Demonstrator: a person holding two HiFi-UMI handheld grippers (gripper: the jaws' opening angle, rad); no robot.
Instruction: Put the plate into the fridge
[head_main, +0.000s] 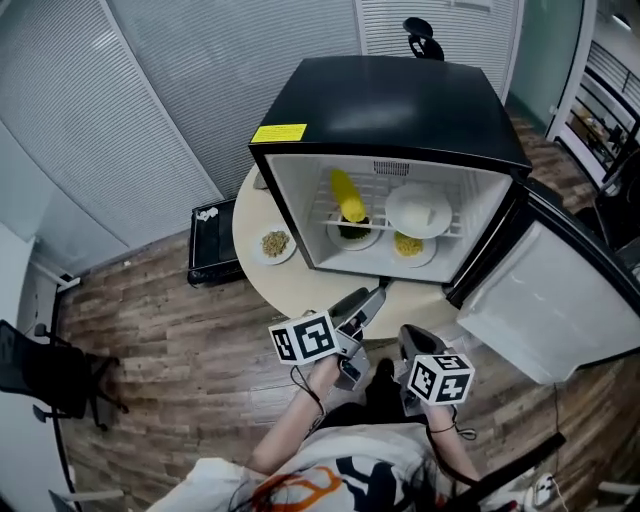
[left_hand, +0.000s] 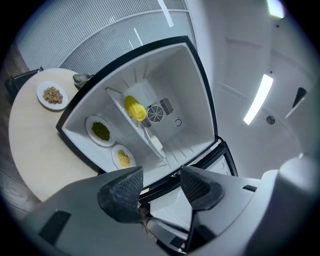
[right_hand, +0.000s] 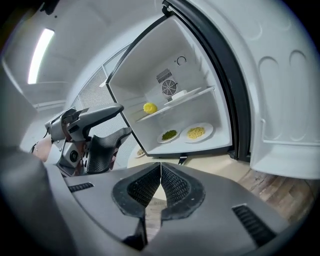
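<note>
- The plate (head_main: 275, 243) (left_hand: 52, 95) with a heap of brownish grain lies on the round worktop (head_main: 300, 290), near its left edge. It is just outside the left wall of the fridge (head_main: 400, 100) and not inside it.
- No tool touches the plate. It lies apart from the left tool (head_main: 368, 298) (left_hand: 161, 180), to the left and farther in.
- The left tool hangs over the near edge of the worktop and points into the open fridge. Its jaws stand apart with nothing between them.
- The right tool (head_main: 412, 340) (right_hand: 160, 172) is just right of it and nearer the person. Its jaws are closed together and empty.
- On the fridge floor sit a plate of green food (head_main: 352, 232) and a plate of yellow food (head_main: 408, 246).
- On the wire shelf above them are a corn cob (head_main: 347, 195) and a white dish (head_main: 418, 210).
- The fridge door (head_main: 560, 310) is swung open to the right.
</note>
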